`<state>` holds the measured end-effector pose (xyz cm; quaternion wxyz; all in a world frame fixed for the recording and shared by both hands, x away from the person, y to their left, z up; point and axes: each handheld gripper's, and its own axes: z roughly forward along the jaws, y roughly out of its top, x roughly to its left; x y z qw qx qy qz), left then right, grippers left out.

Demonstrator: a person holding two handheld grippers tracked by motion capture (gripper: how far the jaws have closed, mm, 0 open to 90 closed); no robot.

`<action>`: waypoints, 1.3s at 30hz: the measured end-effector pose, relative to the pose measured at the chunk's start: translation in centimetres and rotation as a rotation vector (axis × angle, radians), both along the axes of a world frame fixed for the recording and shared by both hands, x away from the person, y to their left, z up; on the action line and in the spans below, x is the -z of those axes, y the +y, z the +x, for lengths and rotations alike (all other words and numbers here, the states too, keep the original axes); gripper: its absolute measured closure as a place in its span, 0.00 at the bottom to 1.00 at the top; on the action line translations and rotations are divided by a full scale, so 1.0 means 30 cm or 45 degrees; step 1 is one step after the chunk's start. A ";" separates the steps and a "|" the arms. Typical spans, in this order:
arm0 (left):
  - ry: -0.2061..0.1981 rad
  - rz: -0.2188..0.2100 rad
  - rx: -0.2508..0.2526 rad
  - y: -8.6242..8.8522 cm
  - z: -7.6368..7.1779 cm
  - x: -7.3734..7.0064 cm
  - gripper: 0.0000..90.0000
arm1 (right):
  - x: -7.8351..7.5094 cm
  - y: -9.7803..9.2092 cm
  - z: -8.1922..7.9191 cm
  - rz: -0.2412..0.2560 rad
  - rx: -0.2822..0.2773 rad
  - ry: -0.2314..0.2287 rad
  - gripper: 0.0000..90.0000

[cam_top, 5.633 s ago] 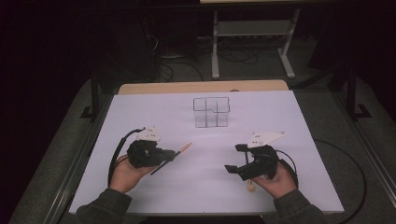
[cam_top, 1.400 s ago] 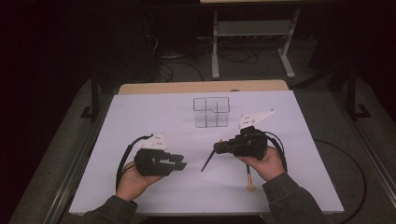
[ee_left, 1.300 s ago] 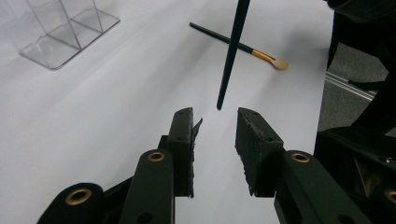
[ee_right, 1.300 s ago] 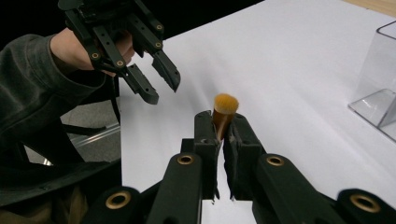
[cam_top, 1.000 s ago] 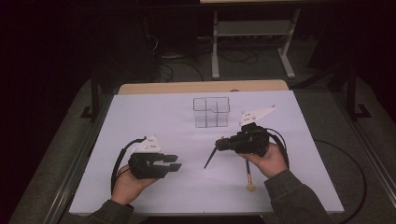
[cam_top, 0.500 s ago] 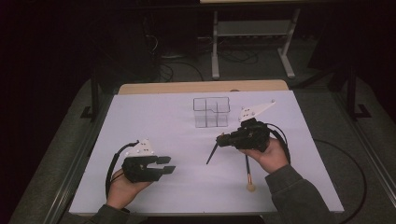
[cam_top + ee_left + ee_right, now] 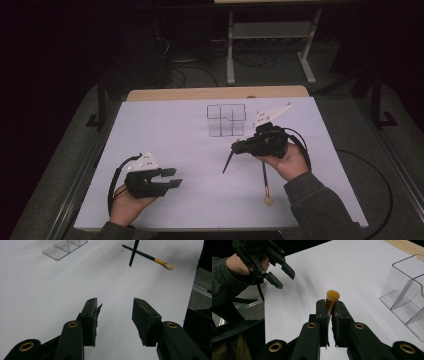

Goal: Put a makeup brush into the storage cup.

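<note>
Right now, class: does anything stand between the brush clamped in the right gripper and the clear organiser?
Nothing visible does. The right gripper holds the brush, and only bare white table lies between it and the clear organiser.

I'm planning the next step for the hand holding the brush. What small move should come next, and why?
Probably carry the right gripper forward toward the clear organizer. Its jaws are shut on a brush, bristles up and handle hanging free above the table, while the organizer's compartments look empty. A second brush lies on the table.
</note>
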<state>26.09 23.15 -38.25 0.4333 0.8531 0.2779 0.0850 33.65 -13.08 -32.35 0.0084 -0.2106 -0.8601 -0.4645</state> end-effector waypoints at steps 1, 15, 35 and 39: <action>-0.002 0.003 -0.003 0.004 -0.003 0.003 0.62 | -0.003 0.000 0.002 -0.001 0.002 0.000 0.92; -0.002 -0.024 -0.051 0.048 -0.007 0.018 0.57 | -0.043 -0.009 0.037 -0.037 0.030 -0.013 0.92; -0.033 -0.010 -0.090 0.081 0.005 0.034 0.54 | -0.096 0.004 0.076 -0.073 0.033 -0.052 0.92; -0.037 -0.009 -0.101 0.087 0.004 0.033 0.53 | -0.104 0.007 0.088 -0.079 0.038 -0.061 0.92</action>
